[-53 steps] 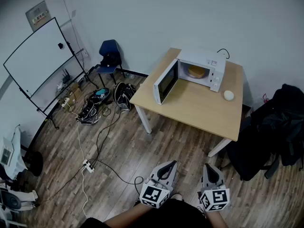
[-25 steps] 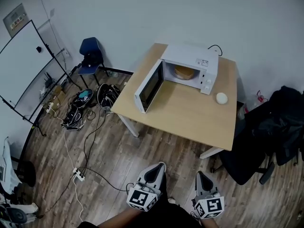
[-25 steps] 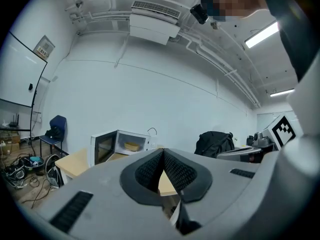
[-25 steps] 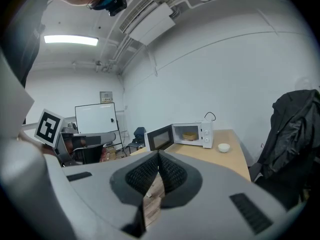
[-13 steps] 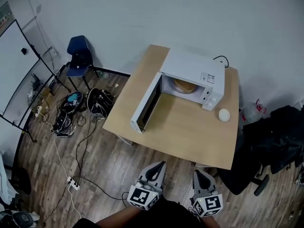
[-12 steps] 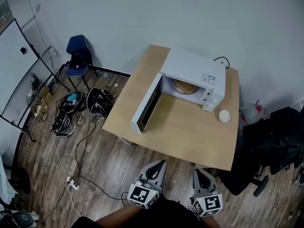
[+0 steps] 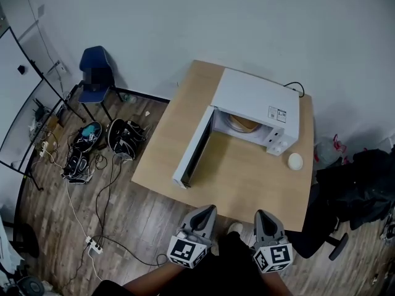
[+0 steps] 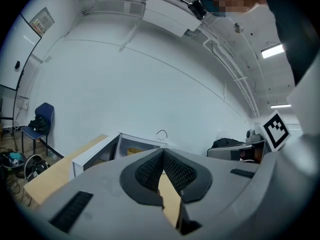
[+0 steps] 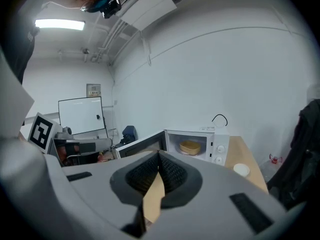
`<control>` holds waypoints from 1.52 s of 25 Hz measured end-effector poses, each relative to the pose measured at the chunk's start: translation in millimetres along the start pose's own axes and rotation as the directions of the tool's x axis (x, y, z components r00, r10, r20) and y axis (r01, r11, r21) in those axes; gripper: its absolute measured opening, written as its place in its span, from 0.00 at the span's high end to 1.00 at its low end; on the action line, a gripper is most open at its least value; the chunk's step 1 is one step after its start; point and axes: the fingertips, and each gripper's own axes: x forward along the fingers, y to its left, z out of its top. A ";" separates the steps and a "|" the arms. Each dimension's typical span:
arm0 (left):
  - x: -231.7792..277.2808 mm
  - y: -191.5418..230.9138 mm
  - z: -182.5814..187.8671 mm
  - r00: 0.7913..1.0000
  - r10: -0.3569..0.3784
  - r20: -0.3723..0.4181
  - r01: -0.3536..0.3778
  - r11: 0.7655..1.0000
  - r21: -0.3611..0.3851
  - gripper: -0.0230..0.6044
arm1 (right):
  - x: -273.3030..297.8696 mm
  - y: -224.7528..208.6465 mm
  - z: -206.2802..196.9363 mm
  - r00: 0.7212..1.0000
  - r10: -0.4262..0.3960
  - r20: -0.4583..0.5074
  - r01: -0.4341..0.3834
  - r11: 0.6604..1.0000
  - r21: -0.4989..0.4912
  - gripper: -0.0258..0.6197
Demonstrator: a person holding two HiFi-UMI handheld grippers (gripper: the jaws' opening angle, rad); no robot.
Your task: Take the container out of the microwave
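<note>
While left claw (image 7: 208, 209) and right claw (image 7: 263, 214) sit closed and empty, the microwave (image 7: 256, 97) half hides the container (image 7: 243, 124).

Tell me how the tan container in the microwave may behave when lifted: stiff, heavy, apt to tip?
The container looks low and wide, so it probably resists tipping. It holds an even shape, so it seems stiff. Contents are hidden, so weight is uncertain.
</note>
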 end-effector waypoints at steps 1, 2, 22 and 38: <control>4.0 2.7 1.3 1.000 0.005 0.004 -0.005 1.000 -0.001 0.95 | 7.6 -4.9 1.3 1.000 -0.001 -0.002 0.001 1.000 0.003 0.87; 8.3 5.3 2.2 1.000 0.011 0.008 -0.011 1.000 -0.003 0.95 | 15.9 -9.6 2.7 1.000 -0.001 -0.003 0.001 1.000 0.005 0.87; 221.3 66.1 -31.9 0.995 0.075 -0.073 -0.070 0.995 0.071 0.94 | 150.2 -115.9 22.9 0.998 0.058 -0.002 -0.058 0.997 0.058 0.87; 380.6 94.0 -100.9 0.968 -0.029 -0.248 0.084 0.973 0.215 0.81 | 188.7 -177.3 6.2 0.992 0.097 -0.086 -0.090 0.993 0.080 0.87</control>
